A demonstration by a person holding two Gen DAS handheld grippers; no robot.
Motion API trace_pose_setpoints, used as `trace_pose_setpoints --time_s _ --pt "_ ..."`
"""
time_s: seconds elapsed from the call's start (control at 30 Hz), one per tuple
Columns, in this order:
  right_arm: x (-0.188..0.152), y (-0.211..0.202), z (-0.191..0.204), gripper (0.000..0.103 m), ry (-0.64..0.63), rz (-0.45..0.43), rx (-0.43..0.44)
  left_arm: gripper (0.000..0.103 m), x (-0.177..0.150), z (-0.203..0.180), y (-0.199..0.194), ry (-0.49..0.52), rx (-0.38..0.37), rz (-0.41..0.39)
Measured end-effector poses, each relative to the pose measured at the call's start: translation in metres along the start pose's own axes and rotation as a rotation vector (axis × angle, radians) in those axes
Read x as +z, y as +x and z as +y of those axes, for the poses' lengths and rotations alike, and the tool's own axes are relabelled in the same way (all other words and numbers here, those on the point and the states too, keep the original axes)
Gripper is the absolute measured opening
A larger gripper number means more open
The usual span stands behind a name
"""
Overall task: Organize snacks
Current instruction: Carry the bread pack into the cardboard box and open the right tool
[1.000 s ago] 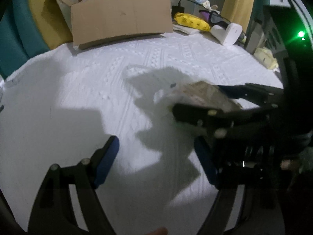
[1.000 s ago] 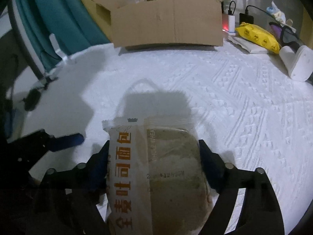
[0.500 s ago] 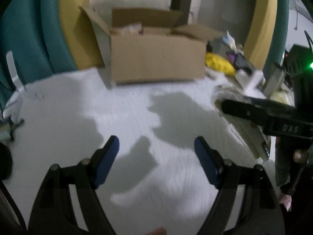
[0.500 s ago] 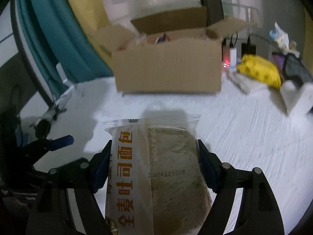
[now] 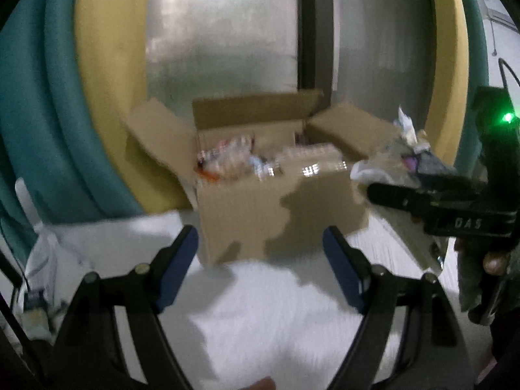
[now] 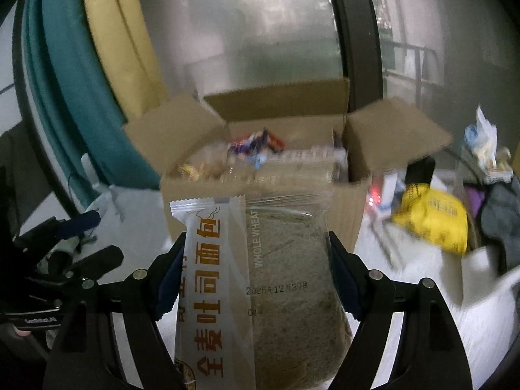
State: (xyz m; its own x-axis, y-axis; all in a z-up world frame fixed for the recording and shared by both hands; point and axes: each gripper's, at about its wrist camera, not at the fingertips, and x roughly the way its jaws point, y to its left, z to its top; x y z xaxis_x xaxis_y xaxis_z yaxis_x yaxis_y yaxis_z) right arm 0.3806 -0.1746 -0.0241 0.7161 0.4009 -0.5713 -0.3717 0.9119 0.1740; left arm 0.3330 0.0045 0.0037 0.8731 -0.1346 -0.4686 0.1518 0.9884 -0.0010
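Bread packet (image 6: 256,279) clamped between right tongs (image 6: 253,279), raised just short of open cardboard box (image 6: 260,195) on the bed. Snacks (image 6: 256,144) already inside; left tongs (image 5: 260,269) apart, empty. Remaining, seemingly: carry over rim, release.

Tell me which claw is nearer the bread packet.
Right. The right claw is shut on the bread packet, its pads on both sides. The left claw stands open and empty, off to the packet's left.
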Motion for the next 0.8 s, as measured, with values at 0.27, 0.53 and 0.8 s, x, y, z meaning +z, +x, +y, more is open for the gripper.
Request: trace_pose_setpoints --time_s 0.27,0.53,0.8 --pt "0.053 0.030 -0.015 0.082 0.008 -0.043 -0.033 0.080 0.059 0.023 0.032 -0.041 0.029 -0.080" --pt "0.098 0.085 -0.030 0.082 0.026 -0.034 -0.076 0.080 0.107 0.047 0.082 -0.108 0.050 -0.091" --pt "0.134 0.148 -0.041 0.082 0.054 0.016 -0.145 0.080 0.119 0.068 0.102 -0.110 0.077 -0.098"
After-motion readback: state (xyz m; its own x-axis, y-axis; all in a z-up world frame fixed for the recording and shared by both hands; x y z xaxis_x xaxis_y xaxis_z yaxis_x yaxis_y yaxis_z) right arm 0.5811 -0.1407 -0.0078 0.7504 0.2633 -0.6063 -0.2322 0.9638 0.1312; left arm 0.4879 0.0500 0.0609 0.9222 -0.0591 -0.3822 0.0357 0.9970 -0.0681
